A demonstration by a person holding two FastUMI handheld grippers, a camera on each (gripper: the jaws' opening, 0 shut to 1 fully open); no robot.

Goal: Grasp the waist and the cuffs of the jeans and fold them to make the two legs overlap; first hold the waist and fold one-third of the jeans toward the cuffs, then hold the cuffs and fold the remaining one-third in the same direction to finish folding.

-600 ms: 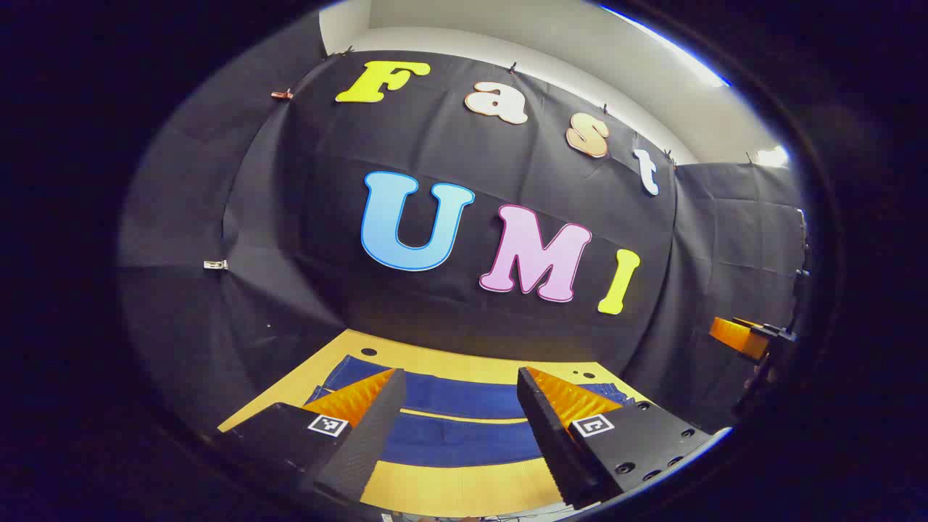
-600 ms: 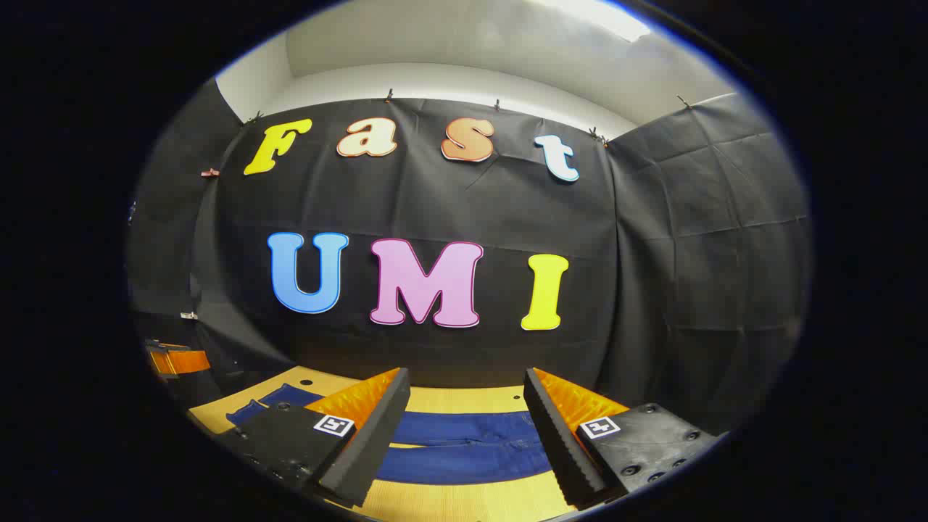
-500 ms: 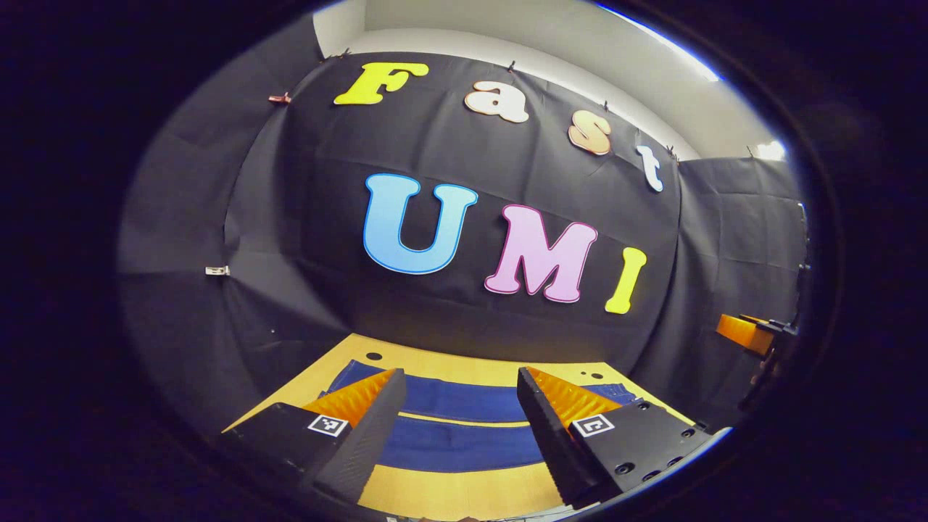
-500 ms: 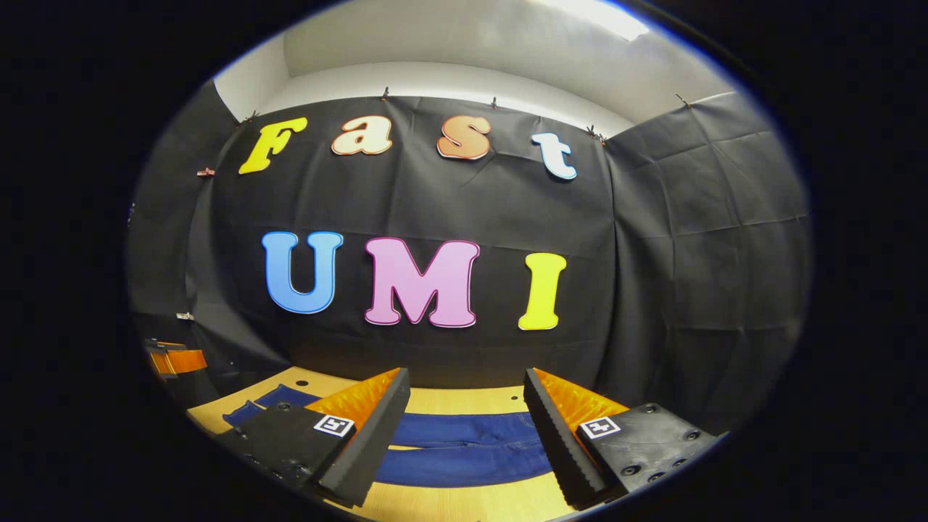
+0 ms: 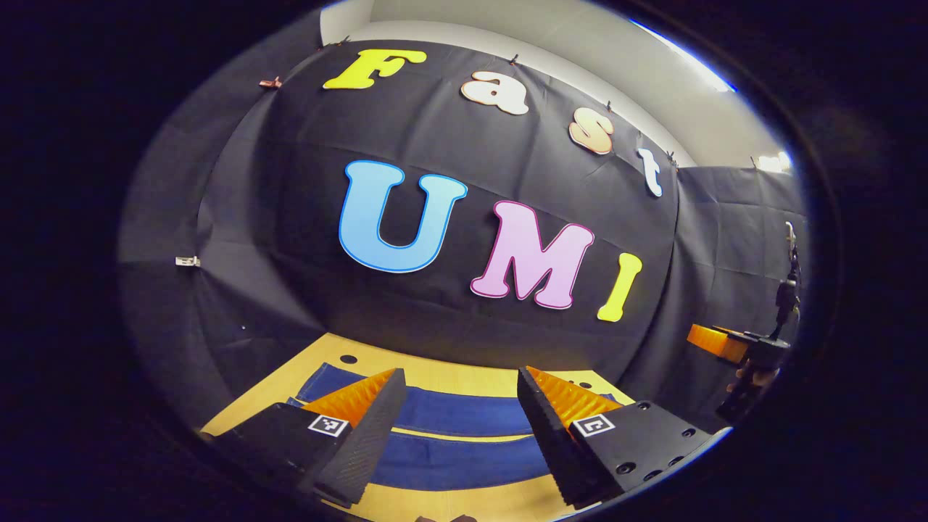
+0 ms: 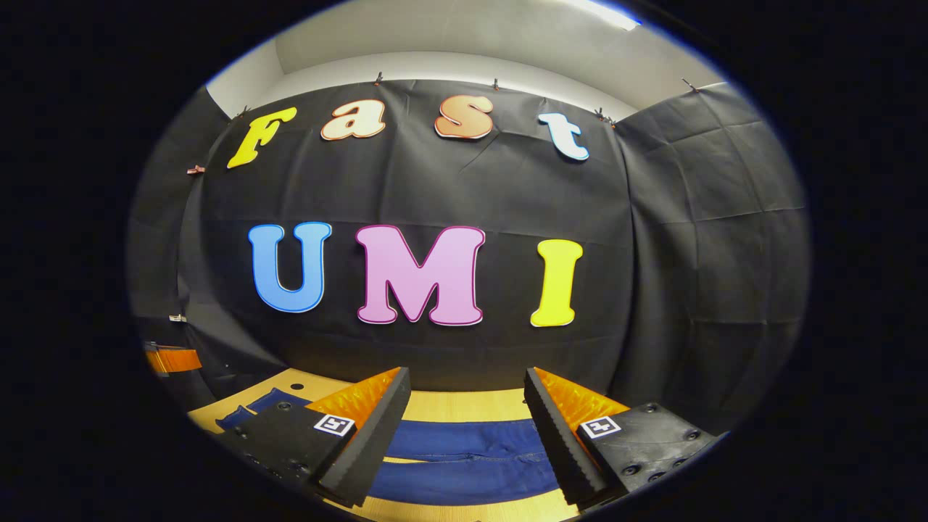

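Dark blue jeans [image 5: 464, 435] lie flat and spread out on a yellow wooden table [image 5: 442, 373], both legs side by side with a narrow gap of table between them. My left gripper [image 5: 458, 388] hovers above them, open, nothing between its fingers. In the right gripper view the jeans [image 6: 467, 457] run across the table under my right gripper [image 6: 464, 388], which is open too and holds nothing. The right gripper [image 5: 725, 342] shows at the far right of the left gripper view; the left gripper [image 6: 172, 359] shows at the far left of the right gripper view.
The black cloth wall [image 6: 449, 188] closes the booth right behind the table's far edge. Small dark holes [image 5: 348, 359] mark the tabletop near the back. A strip of bare table [image 6: 464, 404] runs between the jeans and the wall.
Both grippers have drifted slightly forward toward the wall; the jeans sit a little lower in both views. Both stay open and the jeans lie unmoved.
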